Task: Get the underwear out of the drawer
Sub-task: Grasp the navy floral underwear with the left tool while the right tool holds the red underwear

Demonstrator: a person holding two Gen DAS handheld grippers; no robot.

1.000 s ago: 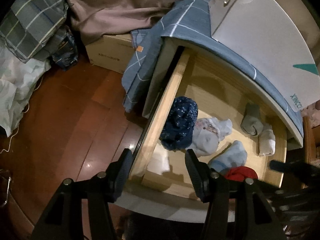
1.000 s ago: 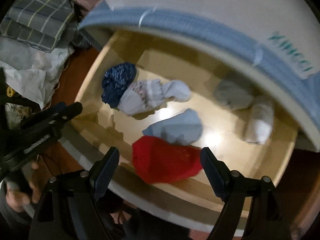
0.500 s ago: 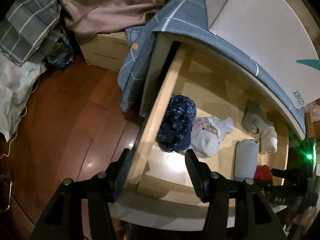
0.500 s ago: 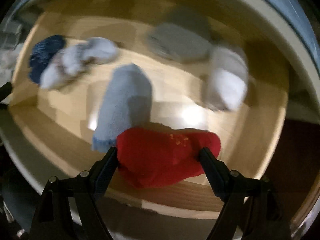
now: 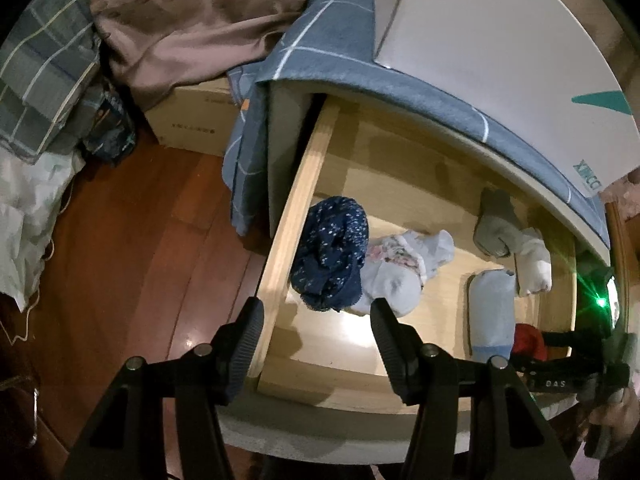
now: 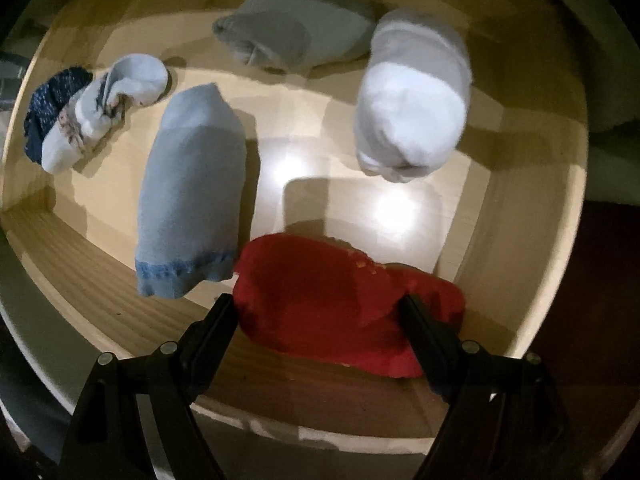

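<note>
The wooden drawer (image 5: 292,216) is pulled open and holds several rolled garments. Red underwear (image 6: 332,308) lies at the drawer's front wall, also seen in the left wrist view (image 5: 528,340). My right gripper (image 6: 316,308) is open, with a finger on each side of the red underwear. A light blue roll (image 6: 192,184) lies just left of it. My left gripper (image 5: 316,320) is open and empty above the drawer's front left corner, near a dark blue speckled piece (image 5: 332,252) and a white floral piece (image 5: 400,268).
A white roll (image 6: 412,120) and a grey roll (image 6: 292,36) lie at the back right of the drawer. A blue checked cloth (image 5: 400,76) drapes over the cabinet top. A cardboard box (image 5: 188,120), bedding (image 5: 44,64) and red wooden floor (image 5: 128,256) lie to the left.
My right gripper has moved down into the drawer until its open fingers straddle the red underwear. My left gripper has barely moved.
</note>
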